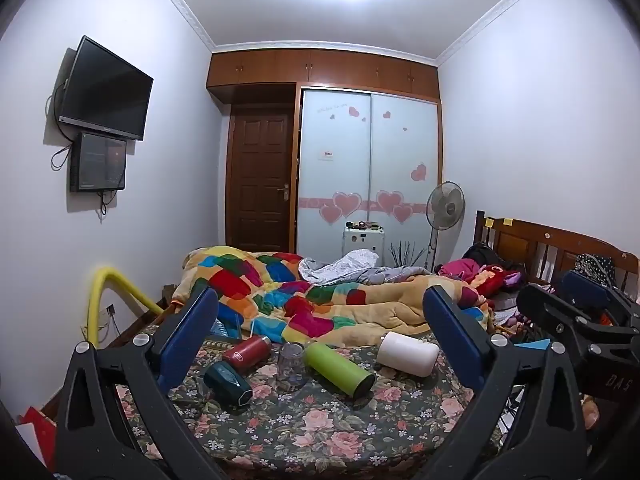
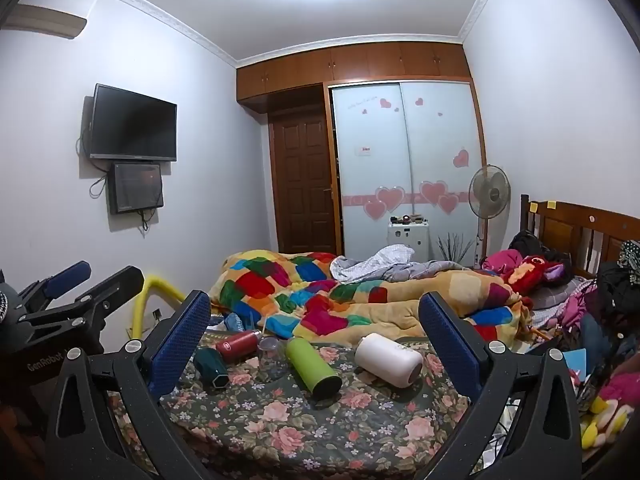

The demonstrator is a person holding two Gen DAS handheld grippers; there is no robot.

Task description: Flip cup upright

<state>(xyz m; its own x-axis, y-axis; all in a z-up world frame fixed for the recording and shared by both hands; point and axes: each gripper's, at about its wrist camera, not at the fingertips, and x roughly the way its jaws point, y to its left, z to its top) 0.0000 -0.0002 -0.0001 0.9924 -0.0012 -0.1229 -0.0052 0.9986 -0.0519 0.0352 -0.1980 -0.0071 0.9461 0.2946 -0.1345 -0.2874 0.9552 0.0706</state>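
Note:
Several cups lie on their sides on the floral bedsheet (image 1: 304, 432): a dark green cup (image 1: 227, 383), a red bottle (image 1: 246, 354), a green bottle (image 1: 339, 368) and a white cup (image 1: 408, 354). A clear glass (image 1: 291, 362) stands mouth down between the red and green bottles. In the right wrist view they show as dark green cup (image 2: 211, 368), red bottle (image 2: 237, 345), clear glass (image 2: 269, 346), green bottle (image 2: 313, 368), white cup (image 2: 388, 360). My left gripper (image 1: 320, 320) is open and empty, well short of them. My right gripper (image 2: 314, 320) is open and empty too.
A colourful patchwork quilt (image 1: 304, 296) is bunched just behind the cups. Clothes and plush toys (image 2: 532, 276) pile up at the right by the wooden headboard (image 2: 580, 228). A yellow foam rail (image 1: 108, 300) stands at the bed's left edge. A fan (image 2: 489, 196) and wardrobe stand behind.

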